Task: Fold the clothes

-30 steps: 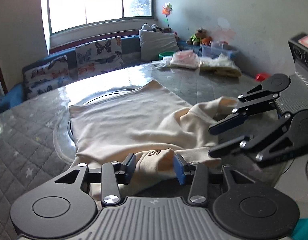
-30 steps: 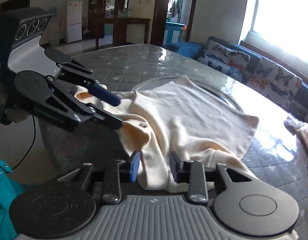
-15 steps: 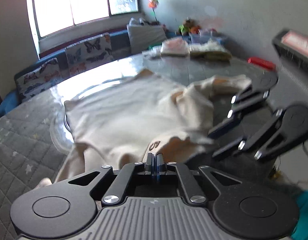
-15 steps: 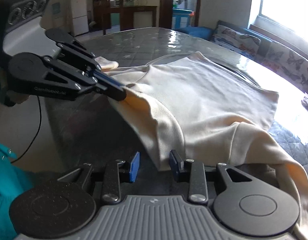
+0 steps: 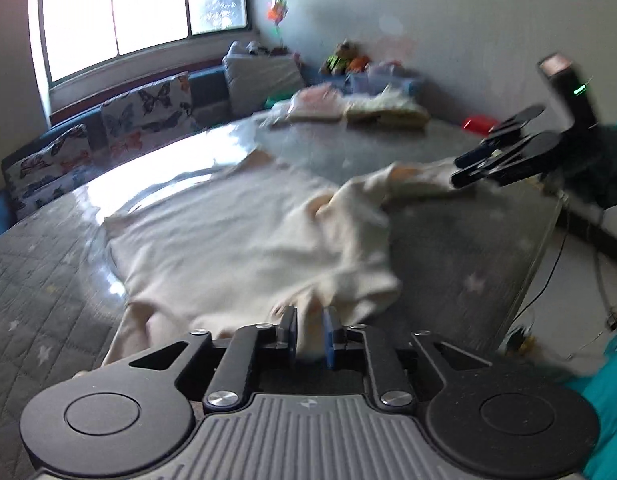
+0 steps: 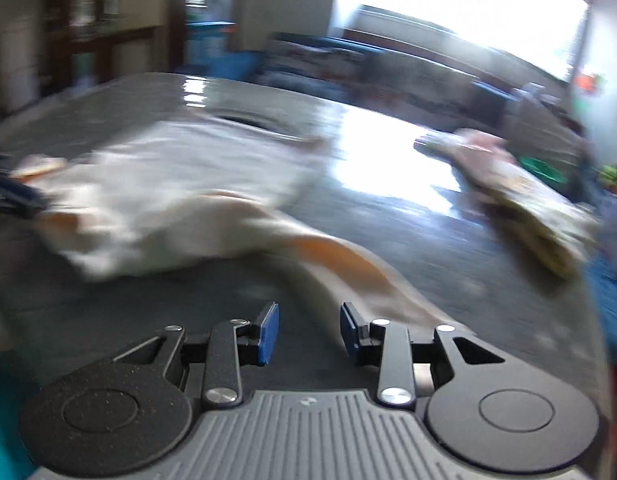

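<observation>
A cream garment (image 5: pixel 244 236) lies spread on the grey quilted table (image 5: pixel 40 280); it also shows in the right wrist view (image 6: pixel 176 184), blurred. My left gripper (image 5: pixel 309 334) is shut on the garment's near edge, with cloth bunched between its blue pads. My right gripper (image 6: pixel 308 330) is open, its pads either side of a sleeve (image 6: pixel 348 268) that runs toward it without being clamped. In the left wrist view the right gripper (image 5: pixel 468 168) sits at the sleeve's far right end.
Folded clothes (image 5: pixel 384 110) and a pink bundle (image 5: pixel 316 102) lie at the table's far side. A sofa with butterfly cushions (image 5: pixel 144 116) stands under the window. The table's edge (image 5: pixel 540 248) drops off at the right, with cables on the floor.
My right gripper has swung to the right, away from the left gripper, and now sits at the sleeve. My left gripper's pads stand slightly wider on thicker cloth. Both views are motion-blurred.
</observation>
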The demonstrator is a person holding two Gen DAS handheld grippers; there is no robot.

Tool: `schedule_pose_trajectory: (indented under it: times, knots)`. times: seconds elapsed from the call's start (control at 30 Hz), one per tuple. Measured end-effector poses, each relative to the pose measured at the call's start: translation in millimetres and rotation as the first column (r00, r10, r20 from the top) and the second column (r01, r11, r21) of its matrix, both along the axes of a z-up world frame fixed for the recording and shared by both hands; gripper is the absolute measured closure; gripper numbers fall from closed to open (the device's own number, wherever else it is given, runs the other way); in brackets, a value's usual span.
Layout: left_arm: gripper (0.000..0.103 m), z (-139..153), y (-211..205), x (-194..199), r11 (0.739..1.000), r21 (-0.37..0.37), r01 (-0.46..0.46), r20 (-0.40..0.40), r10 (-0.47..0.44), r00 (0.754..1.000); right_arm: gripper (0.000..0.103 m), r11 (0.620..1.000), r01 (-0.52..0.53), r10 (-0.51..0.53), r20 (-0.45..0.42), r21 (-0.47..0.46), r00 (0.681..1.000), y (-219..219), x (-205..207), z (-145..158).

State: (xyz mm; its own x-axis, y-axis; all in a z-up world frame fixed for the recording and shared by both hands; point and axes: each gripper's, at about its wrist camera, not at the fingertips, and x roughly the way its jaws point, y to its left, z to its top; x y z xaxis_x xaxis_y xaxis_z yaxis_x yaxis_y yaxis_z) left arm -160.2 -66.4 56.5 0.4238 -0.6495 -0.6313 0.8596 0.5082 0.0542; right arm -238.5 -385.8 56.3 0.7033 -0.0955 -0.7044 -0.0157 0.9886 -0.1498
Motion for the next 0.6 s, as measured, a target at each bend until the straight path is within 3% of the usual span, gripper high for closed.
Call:
schedule_pose_trajectory:
  times: [0.13,0.2,0.27,0.43,0.6]
  knots:
    - [0.076,5.0,-29.4,-9.4,0.998,-0.018,0.06,0.023,-0.06,0.998,0.069,0.993,0.117,-0.118,-0.022,-0.01,0.993,-40.4,10.5,-10.9]
    - [0.066,4.5,-46.5,-11.9,0.996,-0.027,0.08,0.037,-0.079,0.996,0.069,0.988,0.151,-0.151,-0.03,0.014,0.988,-55.9,17.7,-16.5]
    - [0.064,1.3,-64.1,-11.9,0.996,-0.024,0.089,0.049,-0.088,0.995,0.069,0.984,0.174,-0.173,-0.044,0.037,0.984,-67.0,25.3,-23.0]
    - [0.063,-14.9,-100.3,-2.4,0.995,0.008,0.098,0.011,-0.098,0.995,0.069,0.987,0.158,-0.155,-0.061,0.042,0.986,-82.6,33.4,-27.2]
    - [0.063,-22.3,-122.0,-0.1,0.994,0.027,0.107,0.022,-0.107,0.994,0.068,0.994,0.099,-0.095,-0.09,0.038,0.991,-89.7,43.1,-25.2]
